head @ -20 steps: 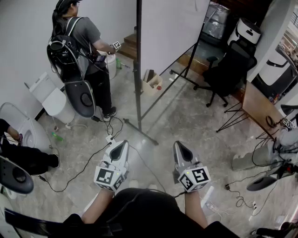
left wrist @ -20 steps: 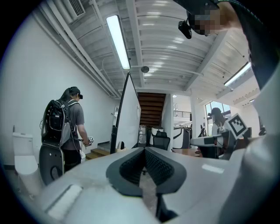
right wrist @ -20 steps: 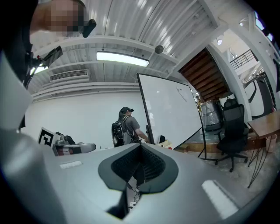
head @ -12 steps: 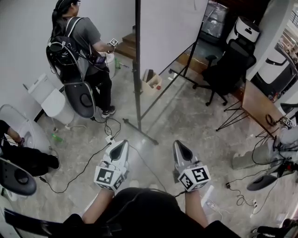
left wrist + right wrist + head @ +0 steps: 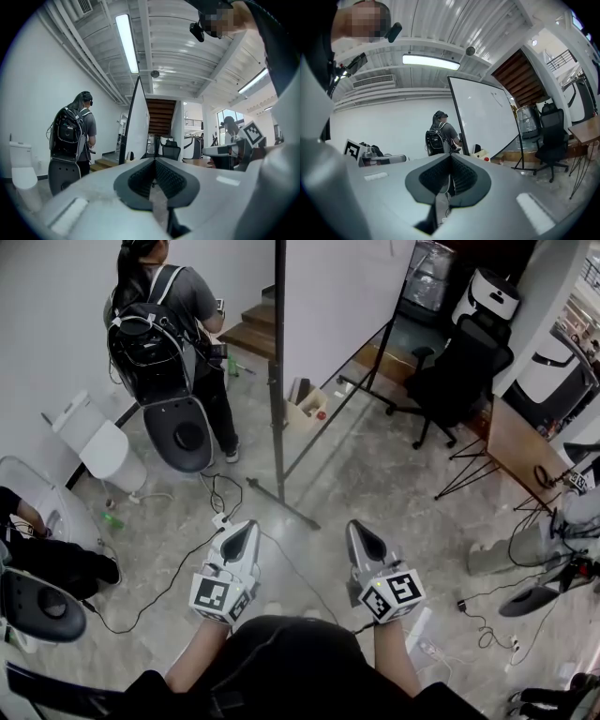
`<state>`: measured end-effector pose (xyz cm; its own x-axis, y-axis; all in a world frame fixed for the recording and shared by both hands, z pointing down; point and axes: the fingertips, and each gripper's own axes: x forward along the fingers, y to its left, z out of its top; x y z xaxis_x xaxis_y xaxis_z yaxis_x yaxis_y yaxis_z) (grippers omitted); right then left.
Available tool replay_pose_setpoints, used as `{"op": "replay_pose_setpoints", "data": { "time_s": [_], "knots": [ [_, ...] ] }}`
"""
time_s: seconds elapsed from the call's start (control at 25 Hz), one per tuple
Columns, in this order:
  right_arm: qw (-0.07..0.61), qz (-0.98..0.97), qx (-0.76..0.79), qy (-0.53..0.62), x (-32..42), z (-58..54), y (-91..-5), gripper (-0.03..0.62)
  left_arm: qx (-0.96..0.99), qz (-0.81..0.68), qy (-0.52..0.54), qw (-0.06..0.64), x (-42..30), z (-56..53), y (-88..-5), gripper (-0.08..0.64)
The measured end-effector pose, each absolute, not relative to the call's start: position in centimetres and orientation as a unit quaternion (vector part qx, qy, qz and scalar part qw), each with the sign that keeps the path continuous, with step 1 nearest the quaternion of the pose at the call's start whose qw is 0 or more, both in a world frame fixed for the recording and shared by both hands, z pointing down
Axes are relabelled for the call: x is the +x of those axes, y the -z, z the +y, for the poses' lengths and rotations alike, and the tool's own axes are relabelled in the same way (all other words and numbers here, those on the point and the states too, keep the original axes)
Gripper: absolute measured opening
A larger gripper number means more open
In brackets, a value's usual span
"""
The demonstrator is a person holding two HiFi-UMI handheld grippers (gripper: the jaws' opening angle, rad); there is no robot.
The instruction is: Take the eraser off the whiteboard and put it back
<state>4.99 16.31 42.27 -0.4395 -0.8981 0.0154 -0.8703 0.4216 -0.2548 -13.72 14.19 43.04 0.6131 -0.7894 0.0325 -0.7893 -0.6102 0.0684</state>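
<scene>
Item: we hold left gripper (image 5: 246, 528) and right gripper (image 5: 357, 527), both closed, empty. Whiteboard (image 5: 342, 296) at twelve o'clock, well apart; eraser too small to tell.

Open floor (image 5: 375, 474) before whiteboard (image 5: 337, 296)

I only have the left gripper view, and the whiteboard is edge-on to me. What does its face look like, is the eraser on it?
Observer: In the right gripper view the whiteboard face is mostly bare white. One small dark mark sits high up, too small to identify.
Operator: How are the right gripper's jaws?
Observer: The right gripper has its jaws together, with nothing between them.
Operator: Anything on the floor ahead?
Observer: The head view shows cables lying on the floor near the foot of the board's stand.
</scene>
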Motion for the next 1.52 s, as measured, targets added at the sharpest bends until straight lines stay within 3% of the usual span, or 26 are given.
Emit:
{"op": "replay_pose_setpoints", "data": {
  "time_s": [0.92, 1.52],
  "knots": [
    [0.062, 0.818, -0.560, 0.114, 1.7, 15.9, -43.2, 0.009, 0.906, -0.418, -0.003, 0.059, -19.0, 13.1, -45.4, 0.005],
    [0.066, 0.836, -0.536, 0.103, 4.1, 7.5, -42.2, 0.009, 0.898, -0.435, -0.004, 0.060, -16.1, 6.5, -45.1, 0.005]
  ]
}}
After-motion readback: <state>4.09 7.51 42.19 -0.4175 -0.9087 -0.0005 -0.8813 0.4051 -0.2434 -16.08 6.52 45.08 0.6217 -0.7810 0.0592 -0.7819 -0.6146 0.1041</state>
